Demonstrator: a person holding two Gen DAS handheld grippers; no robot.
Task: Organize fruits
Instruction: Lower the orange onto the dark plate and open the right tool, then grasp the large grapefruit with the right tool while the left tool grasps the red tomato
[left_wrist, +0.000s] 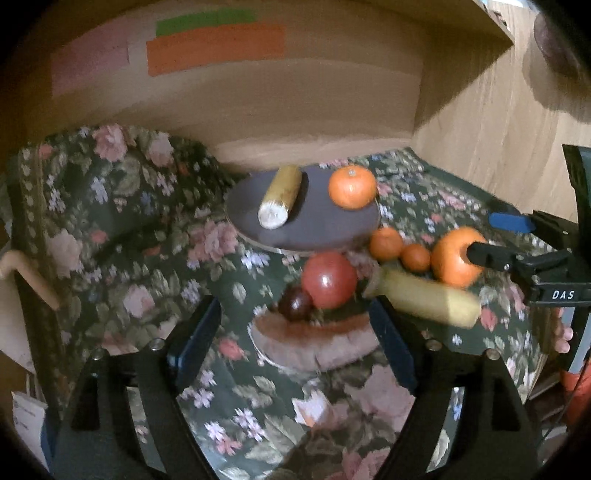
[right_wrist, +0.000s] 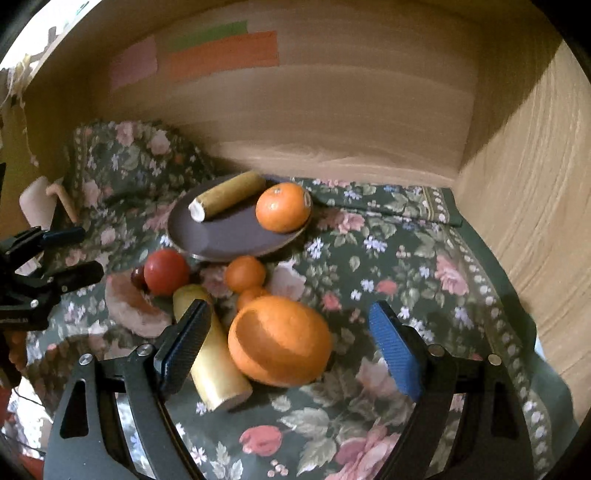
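Observation:
A dark round plate (left_wrist: 317, 221) (right_wrist: 221, 236) holds a yellow-brown cylinder (left_wrist: 280, 195) (right_wrist: 229, 195) and an orange (left_wrist: 352, 186) (right_wrist: 282, 207). On the floral cloth lie a red tomato (left_wrist: 328, 280) (right_wrist: 165, 271), a dark cherry (left_wrist: 295, 303), a melon-like slice (left_wrist: 314, 343) (right_wrist: 133, 306), two small oranges (left_wrist: 386, 243) (right_wrist: 245, 274), a large orange (left_wrist: 456, 256) (right_wrist: 280, 341) and a yellow cylinder (left_wrist: 424, 297) (right_wrist: 218, 365). My left gripper (left_wrist: 295, 343) is open over the slice. My right gripper (right_wrist: 291, 350) (left_wrist: 498, 240) is open around the large orange.
A floral cloth (right_wrist: 388, 266) covers the shelf floor and bunches up at the back left (left_wrist: 110, 192). Wooden walls stand behind (right_wrist: 332, 110) and at the right (right_wrist: 535, 221). Coloured paper strips (left_wrist: 218, 48) are stuck on the back wall. A cream object (right_wrist: 37, 203) sits far left.

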